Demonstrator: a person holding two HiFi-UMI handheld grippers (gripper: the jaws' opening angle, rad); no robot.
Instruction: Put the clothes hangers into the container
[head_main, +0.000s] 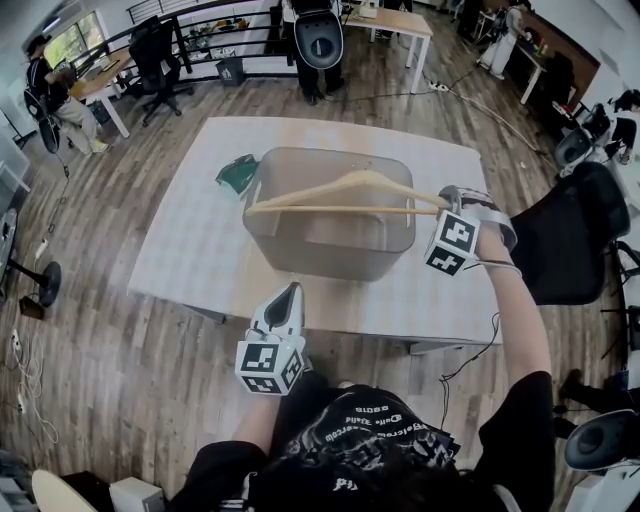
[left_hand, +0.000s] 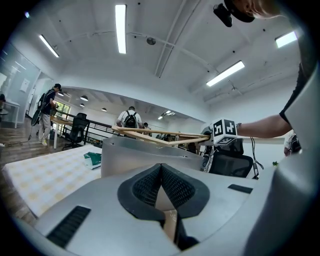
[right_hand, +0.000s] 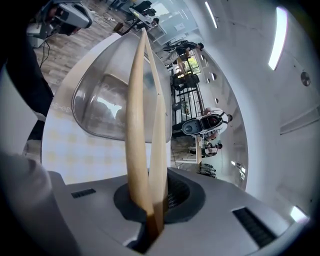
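Observation:
A wooden clothes hanger (head_main: 345, 193) hangs level across the top of the grey see-through container (head_main: 300, 255), which stands in the middle of the table. My right gripper (head_main: 447, 200) is shut on the hanger's right end, beside the container's right rim. In the right gripper view the hanger (right_hand: 142, 115) runs out from the closed jaws over the container (right_hand: 100, 107). My left gripper (head_main: 292, 292) is shut and empty, at the table's front edge, short of the container. The left gripper view shows the container wall (left_hand: 135, 157) with the hanger (left_hand: 160, 135) above it.
A green folded item (head_main: 238, 172) lies on the table (head_main: 190, 250) left of the container. A black office chair (head_main: 570, 240) stands close to the table's right side. Desks, chairs and people are at the back of the room.

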